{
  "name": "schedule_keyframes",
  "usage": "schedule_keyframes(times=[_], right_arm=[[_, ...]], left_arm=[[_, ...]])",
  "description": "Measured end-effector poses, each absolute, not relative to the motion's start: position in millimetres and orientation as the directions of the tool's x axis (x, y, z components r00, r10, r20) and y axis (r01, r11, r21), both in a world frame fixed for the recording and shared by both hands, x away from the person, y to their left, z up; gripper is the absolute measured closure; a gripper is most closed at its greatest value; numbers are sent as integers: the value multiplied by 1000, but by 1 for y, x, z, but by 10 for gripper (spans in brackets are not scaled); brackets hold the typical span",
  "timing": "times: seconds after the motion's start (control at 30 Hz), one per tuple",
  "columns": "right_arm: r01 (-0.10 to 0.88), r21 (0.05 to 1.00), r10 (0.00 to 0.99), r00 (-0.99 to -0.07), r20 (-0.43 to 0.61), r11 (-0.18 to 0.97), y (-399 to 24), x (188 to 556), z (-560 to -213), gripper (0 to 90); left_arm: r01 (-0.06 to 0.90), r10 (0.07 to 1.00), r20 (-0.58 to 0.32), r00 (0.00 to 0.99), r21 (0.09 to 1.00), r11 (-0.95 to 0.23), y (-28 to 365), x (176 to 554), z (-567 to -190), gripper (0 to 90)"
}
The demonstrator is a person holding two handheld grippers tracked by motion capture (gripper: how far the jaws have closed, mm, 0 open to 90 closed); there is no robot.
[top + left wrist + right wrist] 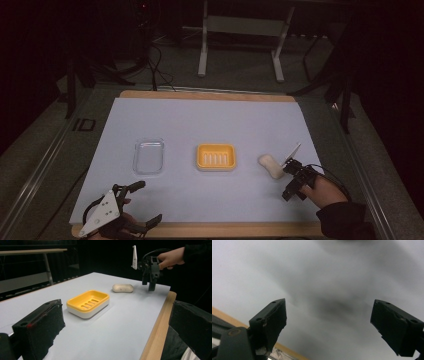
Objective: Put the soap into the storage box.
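Hovering with jaws spread wide, the right gripper [289,176] is seen beside the soap bar [269,165] near the bench's right edge; closing on it is judged next, the left gripper [141,202] idling, released

The left black two-jaw gripper [141,202] sits low at the near table edge, jaws spread wide, grey three-cornered plate on top. The right black two-jaw gripper [291,182], held in a dark-sleeved hand [320,187], points downward with jaws wide apart.
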State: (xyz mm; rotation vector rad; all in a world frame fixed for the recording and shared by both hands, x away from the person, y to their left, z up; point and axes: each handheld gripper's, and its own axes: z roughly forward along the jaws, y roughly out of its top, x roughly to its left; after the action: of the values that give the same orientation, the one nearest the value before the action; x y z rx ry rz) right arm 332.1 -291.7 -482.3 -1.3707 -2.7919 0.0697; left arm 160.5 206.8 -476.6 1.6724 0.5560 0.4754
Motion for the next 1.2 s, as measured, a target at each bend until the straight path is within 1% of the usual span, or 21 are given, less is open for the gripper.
schedule_keyframes(times=[0.23, 0.7, 0.87, 1.17, 1.2], right_arm=[[785, -36, 785, -620, -9, 619, -293, 345, -480, 124], [771, 11, 771, -636, 2, 636, -292, 358, -486, 125], [767, 59, 768, -641, 2, 639, -291, 361, -482, 125], [759, 146, 758, -648, 74, 634, -291, 369, -480, 127], [758, 150, 759, -648, 59, 635, -291, 369, -480, 130]], left_arm=[[98, 601, 3, 799, 986, -135, 207, 161, -477, 0], [100, 598, 2, 801, 986, -137, 206, 161, -477, 0], [101, 596, -1, 803, 986, -135, 206, 161, -477, 0], [102, 594, -1, 804, 985, -137, 206, 161, -477, 0], [102, 594, -1, 804, 985, -137, 206, 161, -477, 0]])
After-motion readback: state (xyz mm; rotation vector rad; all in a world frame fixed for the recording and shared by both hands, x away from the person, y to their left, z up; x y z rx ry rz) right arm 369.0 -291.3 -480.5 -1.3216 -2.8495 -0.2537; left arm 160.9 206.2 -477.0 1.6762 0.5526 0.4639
